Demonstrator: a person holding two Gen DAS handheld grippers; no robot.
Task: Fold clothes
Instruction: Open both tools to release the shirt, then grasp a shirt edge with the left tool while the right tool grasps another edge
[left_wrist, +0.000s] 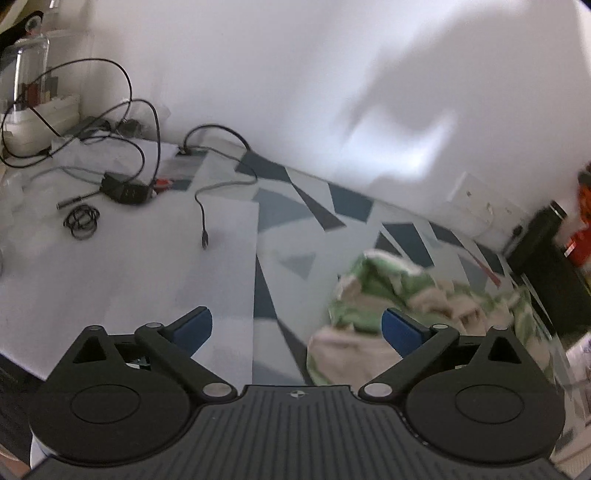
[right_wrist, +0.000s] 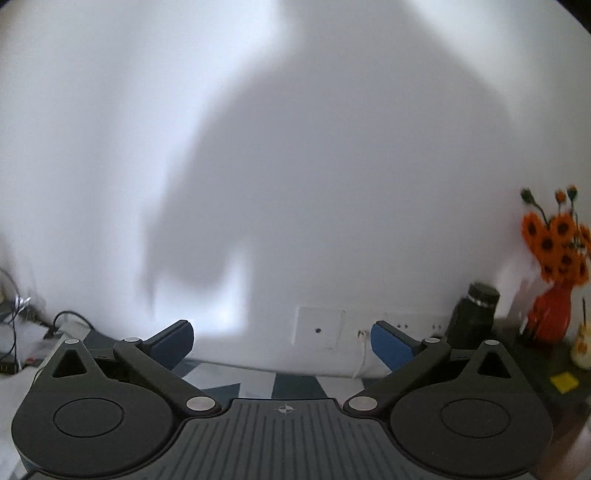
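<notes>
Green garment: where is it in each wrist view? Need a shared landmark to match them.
Left wrist: green garment crumpled at lower right on the patterned cloth, behind the right jaw of the open left gripper.
Right wrist: not in it; the open right gripper faces the wall.
Shared landmark: black bottle by the orange flowers, far right.

Bright light from behind me throws a big soft shadow on the white wall (right_wrist: 295, 166); fisheye edges curve, and my views are motion-blurred.
</notes>
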